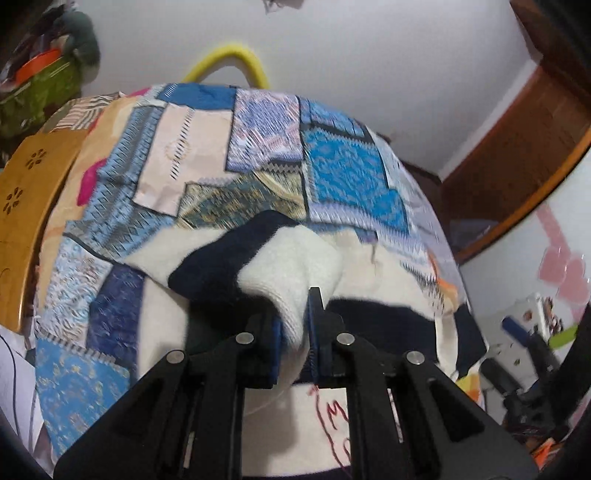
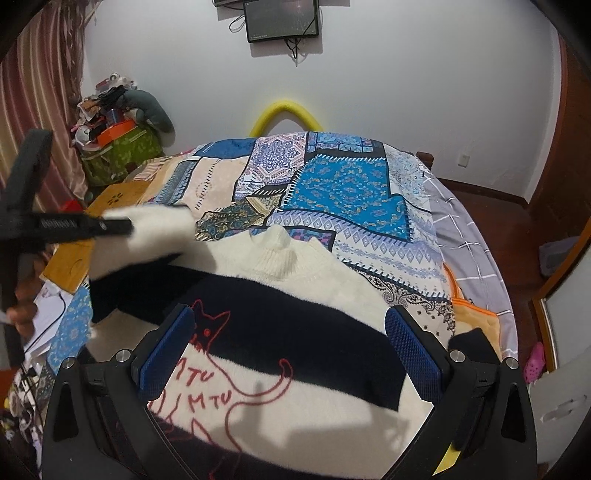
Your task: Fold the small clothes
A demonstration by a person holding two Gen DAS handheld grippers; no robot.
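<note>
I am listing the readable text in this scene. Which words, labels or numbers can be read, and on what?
"MTU": red stitching on the sweater, beside the red cat outline.
"MTU": again below.
White print on the left hand-held gripper: too blurred.
Wall screen: text too small.

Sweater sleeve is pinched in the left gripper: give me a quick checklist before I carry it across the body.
1. Left gripper shut on the sleeve: ok.
2. Right gripper open, holding nothing: ok.
3. Sweater body lying flat on the patchwork bedspread: ok.
4. Collar unfolded, pointing away: ok.
5. Other sleeve's position: cannot tell.
6. Grip depth on the cuff: cannot tell, blurred.
</note>
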